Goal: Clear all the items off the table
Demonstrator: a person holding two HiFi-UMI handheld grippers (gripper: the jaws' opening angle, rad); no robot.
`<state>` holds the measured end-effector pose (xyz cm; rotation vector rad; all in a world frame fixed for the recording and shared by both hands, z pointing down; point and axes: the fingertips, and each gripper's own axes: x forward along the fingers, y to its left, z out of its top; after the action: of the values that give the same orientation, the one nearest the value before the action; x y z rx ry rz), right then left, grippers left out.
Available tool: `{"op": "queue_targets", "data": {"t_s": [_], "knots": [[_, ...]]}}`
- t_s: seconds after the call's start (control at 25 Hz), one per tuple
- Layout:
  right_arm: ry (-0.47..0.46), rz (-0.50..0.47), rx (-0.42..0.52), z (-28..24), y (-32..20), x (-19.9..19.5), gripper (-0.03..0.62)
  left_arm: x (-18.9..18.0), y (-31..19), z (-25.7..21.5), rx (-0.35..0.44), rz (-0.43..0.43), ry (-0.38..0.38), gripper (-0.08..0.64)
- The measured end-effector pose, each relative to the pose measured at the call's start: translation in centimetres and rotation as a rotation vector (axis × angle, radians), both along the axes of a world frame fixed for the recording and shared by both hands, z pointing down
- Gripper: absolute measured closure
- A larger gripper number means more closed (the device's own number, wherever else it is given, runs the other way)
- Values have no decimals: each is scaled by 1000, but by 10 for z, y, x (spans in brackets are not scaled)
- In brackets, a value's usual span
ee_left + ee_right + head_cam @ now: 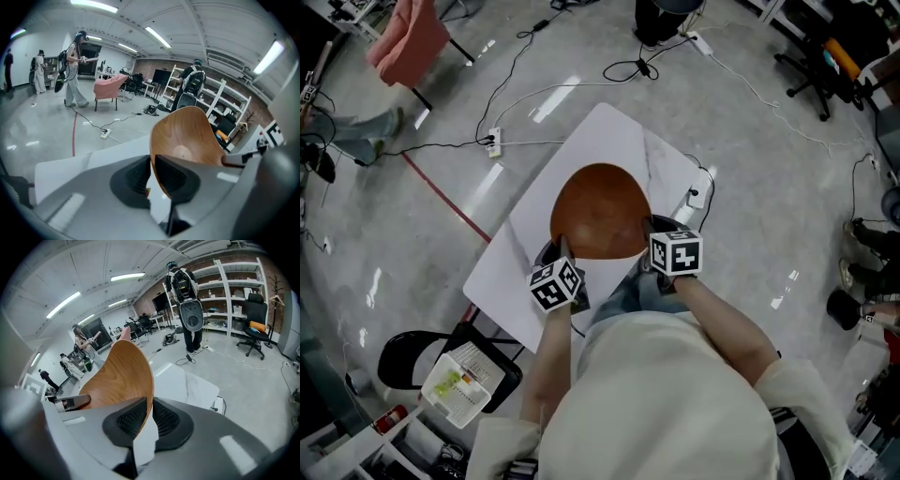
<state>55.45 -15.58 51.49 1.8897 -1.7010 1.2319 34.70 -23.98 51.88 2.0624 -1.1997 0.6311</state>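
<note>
1. We had the left hand-held gripper [555, 251] clenched on the near rim of the wooden bowl [600, 211]. Its 2 dark pads sat either side of the thin edge.
2. We had the right hand-held gripper [653, 231] clenched on the same rim, further to the right, with the wood pinched between its pads.
3. The bowl was oval, brown and smooth inside. It lay between the 2 hand-held grippers, over the middle of the white tabletop [614, 136]. In both gripper views its far rim stood tilted upward. We could not tell whether its underside touched the tabletop.
4. The tabletop showed bare white surface all around the bowl.
5. To the lower left in the head view, a black chair [398, 356] stood on the floor just beside the tabletop, with a white basket [461, 382] on it.
6. Beyond the tabletop, a red line [445, 197] crossed the grey floor [750, 187], and a white power strip [493, 142] lay among cables.
7. Furthest off, a pink chair [408, 42] stood at the upper left.
</note>
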Motion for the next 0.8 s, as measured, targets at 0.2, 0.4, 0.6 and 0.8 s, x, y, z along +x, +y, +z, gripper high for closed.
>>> {"op": "queue_targets", "data": {"t_s": [0.2, 0.4, 0.6, 0.8], "knots": [[-8, -81, 23, -8, 7, -8, 552, -12, 22, -8, 16, -64, 5, 523], [-7, -196, 42, -18, 11, -12, 549, -22, 48, -19, 39, -146, 4, 520], [0, -300, 57, -27, 17, -23, 548, -36, 77, -24, 41, -256, 7, 520], [-6, -381, 75, -34, 26, -25, 549, -41, 105, -31, 57, -339, 6, 520]]}}
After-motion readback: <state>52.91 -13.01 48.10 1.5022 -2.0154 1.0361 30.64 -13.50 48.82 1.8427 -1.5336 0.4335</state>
